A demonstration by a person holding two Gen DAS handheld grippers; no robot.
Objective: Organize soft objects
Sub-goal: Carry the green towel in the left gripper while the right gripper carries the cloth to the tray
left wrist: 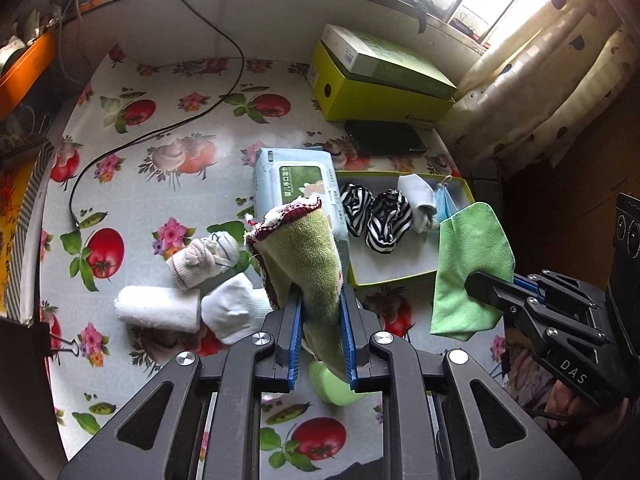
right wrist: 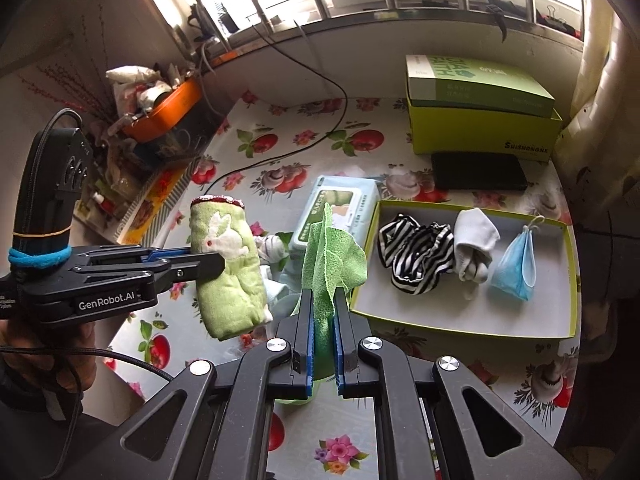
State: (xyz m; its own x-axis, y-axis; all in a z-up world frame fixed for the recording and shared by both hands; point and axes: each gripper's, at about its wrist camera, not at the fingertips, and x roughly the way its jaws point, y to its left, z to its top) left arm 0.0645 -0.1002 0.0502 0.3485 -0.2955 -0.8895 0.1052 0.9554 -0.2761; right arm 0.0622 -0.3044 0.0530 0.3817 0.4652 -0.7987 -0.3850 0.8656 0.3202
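My left gripper is shut on a green towel with a red-white trim and holds it above the table; the towel with its white rabbit also shows in the right wrist view. My right gripper is shut on a bright green cloth, held in the air near the front left corner of the shallow yellow-green tray; the cloth also shows in the left wrist view. The tray holds striped socks, a white sock and a blue mask.
On the floral tablecloth lie a rolled white towel, white socks, a striped-cuff sock bundle and a wipes pack. A green box stack, a black case and a black cable are farther back.
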